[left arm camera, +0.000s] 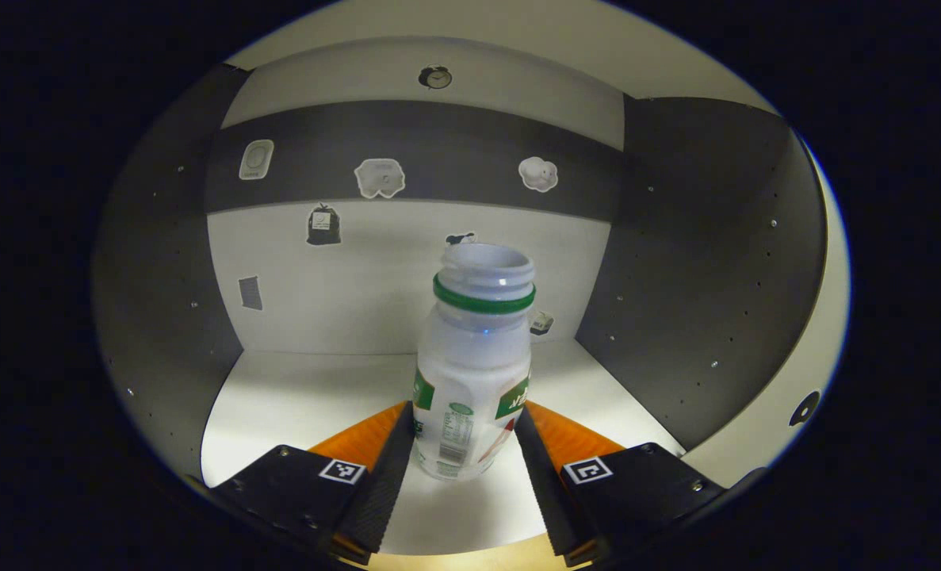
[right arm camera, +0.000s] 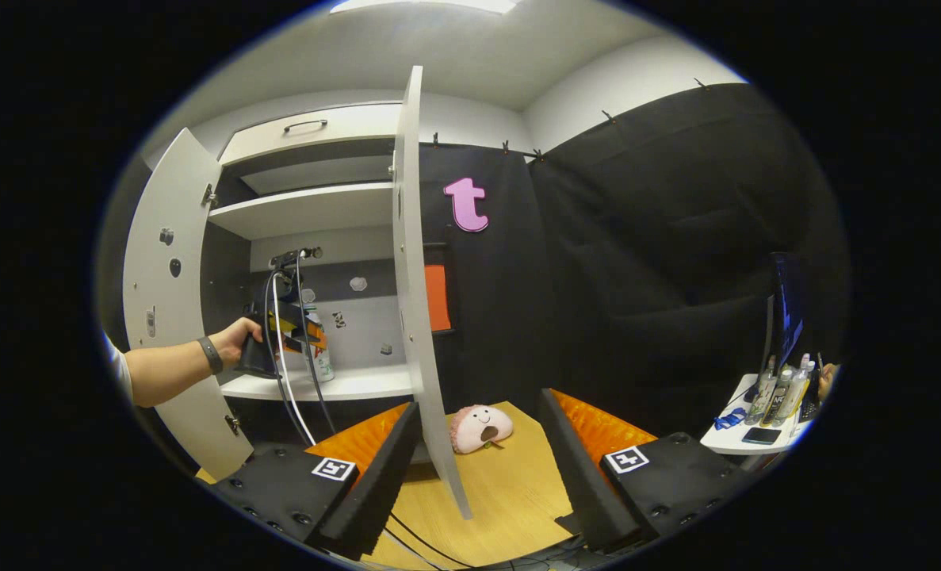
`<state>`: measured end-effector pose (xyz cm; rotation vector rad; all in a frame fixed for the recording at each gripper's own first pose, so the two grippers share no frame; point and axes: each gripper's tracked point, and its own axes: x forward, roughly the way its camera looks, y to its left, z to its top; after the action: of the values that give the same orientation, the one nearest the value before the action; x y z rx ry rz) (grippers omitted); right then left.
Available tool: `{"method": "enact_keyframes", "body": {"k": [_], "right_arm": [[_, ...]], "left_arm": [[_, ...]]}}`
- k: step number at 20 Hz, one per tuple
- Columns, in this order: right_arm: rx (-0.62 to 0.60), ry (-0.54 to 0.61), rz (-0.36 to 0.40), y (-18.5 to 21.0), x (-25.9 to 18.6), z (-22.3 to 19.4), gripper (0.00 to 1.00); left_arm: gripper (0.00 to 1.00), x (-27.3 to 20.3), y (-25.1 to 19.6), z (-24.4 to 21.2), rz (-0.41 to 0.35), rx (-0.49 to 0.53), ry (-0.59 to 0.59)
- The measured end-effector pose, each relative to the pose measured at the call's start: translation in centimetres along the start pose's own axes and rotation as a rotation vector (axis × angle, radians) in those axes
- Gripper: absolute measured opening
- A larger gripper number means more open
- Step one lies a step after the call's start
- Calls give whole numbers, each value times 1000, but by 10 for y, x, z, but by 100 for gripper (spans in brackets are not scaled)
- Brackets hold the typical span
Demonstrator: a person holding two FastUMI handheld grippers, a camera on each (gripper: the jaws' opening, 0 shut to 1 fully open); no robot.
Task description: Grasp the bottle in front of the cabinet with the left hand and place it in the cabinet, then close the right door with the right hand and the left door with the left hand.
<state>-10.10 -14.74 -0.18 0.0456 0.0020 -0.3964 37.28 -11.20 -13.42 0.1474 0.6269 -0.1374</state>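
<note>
A white plastic bottle [left arm camera: 474,373] with a green neck ring and no cap stands upright on the cabinet's white lower shelf [left arm camera: 296,396]. My left gripper [left arm camera: 468,406] is shut on it, a finger pressed to each side of its lower body. In the right gripper view a hand [right arm camera: 240,337] holds that gripper [right arm camera: 296,337] inside the cabinet, with the bottle [right arm camera: 324,361] just past it. Both doors stand open: the left door [right arm camera: 170,317] swung wide, the right door [right arm camera: 416,301] edge-on to me. My right gripper [right arm camera: 478,403] hangs open in front of the right door, holding nothing.
Small stickers dot the cabinet's back wall [left arm camera: 375,277]. An upper shelf [right arm camera: 304,210] sits above. A pink plush toy [right arm camera: 480,428] lies on the wooden table [right arm camera: 510,492] by the right door's foot. Cables [right arm camera: 296,404] trail from the left gripper. A side table [right arm camera: 755,436] with bottles stands far right.
</note>
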Motion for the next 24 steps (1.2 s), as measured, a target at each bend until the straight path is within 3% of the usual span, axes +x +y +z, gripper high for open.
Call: {"method": "enact_keyframes", "body": {"k": [1, 2, 3, 4, 5, 6, 7, 10, 11, 12, 15, 16, 17, 18, 21, 22, 23, 24], "right_arm": [[3, -4, 0, -1, -1, 2, 89], [3, -9, -2, -2, -1, 3, 98], [2, -11, -6, -4, -1, 3, 98], [0, -13, -11, -5, 0, 4, 98], [0, -13, -13, -5, -1, 4, 89], [-1, -11, -12, -5, -1, 4, 89], [-1, -7, -10, -4, -1, 2, 98], [-4, 2, -3, -2, 3, 1, 98], [-5, 0, -2, 0, 4, 1, 89], [-4, 0, 2, 2, 3, 2, 98], [-3, 9, 21, 9, 8, -1, 98], [-3, 7, 15, 9, 10, 1, 89], [-4, 1, 20, 12, 13, 3, 98], [-4, -3, 28, 15, 14, 5, 89], [-6, -12, 56, 24, 22, 12, 89], [0, -12, 71, 29, 24, 16, 98], [5, -17, 83, 32, 24, 19, 89], [3, -25, 89, 34, 24, 23, 89]], "left_arm": [[81, 1, 2, -3, -4, -15, 0], [86, 1, 4, -5, -5, -31, -7], [96, 0, 5, -3, -10, -47, -34], [96, -3, 7, -1, -12, -63, -65], [96, -8, 9, 3, -19, -82, -102], [96, -14, 9, 8, -31, -102, -143], [96, -23, 10, 16, -37, -116, -194], [93, -59, 12, 44, -53, -125, -353], [96, -70, 13, 51, -51, -111, -380], [95, -82, 11, 53, -55, -91, -393], [96, -126, -1, 63, -82, -53, -442], [95, -141, -1, 64, -80, -42, -462], [95, -158, -2, 65, -79, -32, -488], [95, -175, -5, 65, -86, -27, -514], [95, -222, -15, 50, -134, -47, -561], [95, -237, -16, 41, -147, -55, -568], [95, -248, -16, 32, -151, -67, -571], [95, -261, -14, 23, -154, -78, -572]]}}
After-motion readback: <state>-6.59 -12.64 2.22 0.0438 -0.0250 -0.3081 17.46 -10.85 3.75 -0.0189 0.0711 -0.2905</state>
